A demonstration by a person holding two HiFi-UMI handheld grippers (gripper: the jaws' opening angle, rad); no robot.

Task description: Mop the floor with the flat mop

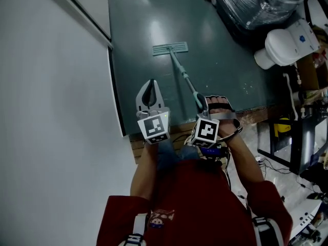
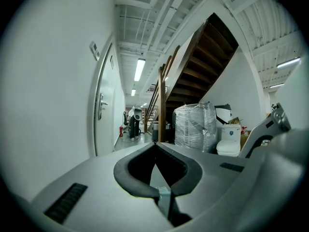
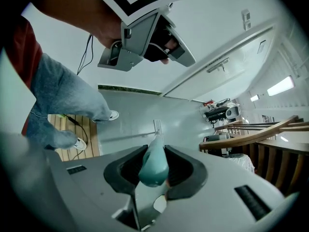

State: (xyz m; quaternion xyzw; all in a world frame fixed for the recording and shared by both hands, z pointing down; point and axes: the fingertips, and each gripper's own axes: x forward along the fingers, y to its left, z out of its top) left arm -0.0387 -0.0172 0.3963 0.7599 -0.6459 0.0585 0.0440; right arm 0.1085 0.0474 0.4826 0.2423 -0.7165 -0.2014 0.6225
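- Teal plastic: the flat mop (image 1: pixel 182 74), a slim straight pole ending in a narrow rectangular mop head (image 1: pixel 170 48).
- Location: the mop head lies flat on the dark green floor (image 1: pixel 230 60) ahead of the person. It is near the foot of the white wall (image 1: pixel 51 111) and well apart from the toilet (image 1: pixel 284 44) at the right.
- Attitude: the pole slants up and back from the mop head to the right gripper (image 3: pixel 155 151).
- Right gripper: jaws closed round the rounded grip end (image 3: pixel 153 167) of the pole, with a dark pad on either side of it. The pole runs out between them toward the floor.
- Left gripper (image 2: pixel 155 145): jaws brought together at the tips with nothing between them. It is held just beside the right gripper, clear of the pole.
- Handling, as a judgement: probably light and stiff. The pole looks unlikely to flex, but it is long, so a single hold at the far end gives little leverage and the mop head may twist or skate.
- Surface, as a judgement: the grip end is smooth and tapered, so it is likely to turn or slip in the pads under a sideways push.
- Where to take hold, as a judgement: the top grip in the right gripper as now, with a second hold by the left gripper lower down the pole to press the mop head flat and steer it.
- Floor: glossy, showing reflections, so the mop head should glide with little drag.
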